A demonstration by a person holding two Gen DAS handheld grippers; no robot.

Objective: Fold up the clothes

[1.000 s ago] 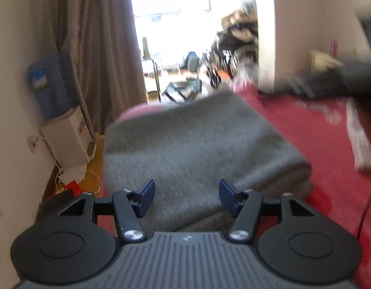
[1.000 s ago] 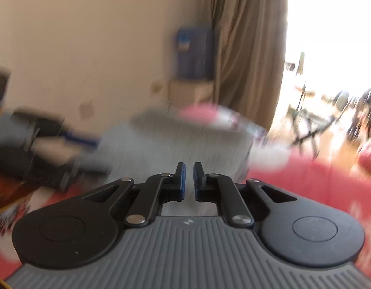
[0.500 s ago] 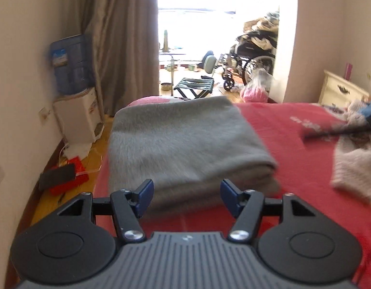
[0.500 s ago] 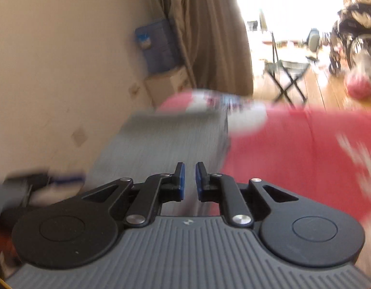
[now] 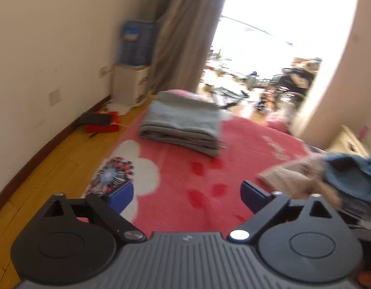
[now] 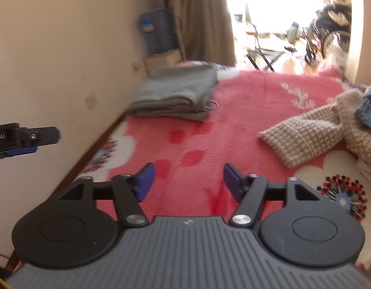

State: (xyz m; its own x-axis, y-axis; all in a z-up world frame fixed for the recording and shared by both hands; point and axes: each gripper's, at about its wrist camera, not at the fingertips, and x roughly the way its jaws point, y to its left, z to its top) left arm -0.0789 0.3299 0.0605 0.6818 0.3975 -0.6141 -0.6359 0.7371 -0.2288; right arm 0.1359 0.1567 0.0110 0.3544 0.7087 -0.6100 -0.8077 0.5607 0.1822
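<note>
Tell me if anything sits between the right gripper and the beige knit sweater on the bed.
Nothing visible does. The right gripper is open over bare red blanket, and the beige knit sweater lies ahead to its right. A blue garment overlaps only the sweater's far end.

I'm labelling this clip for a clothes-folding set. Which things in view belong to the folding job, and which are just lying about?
Part of the job:
folded grey garment
beige knit sweater
blue denim garment
left tongs, open
right tongs, open
red blanket, the work surface

Just lying about:
water dispenser
curtain
red item on the floor
wheelchair
folding stool
</note>
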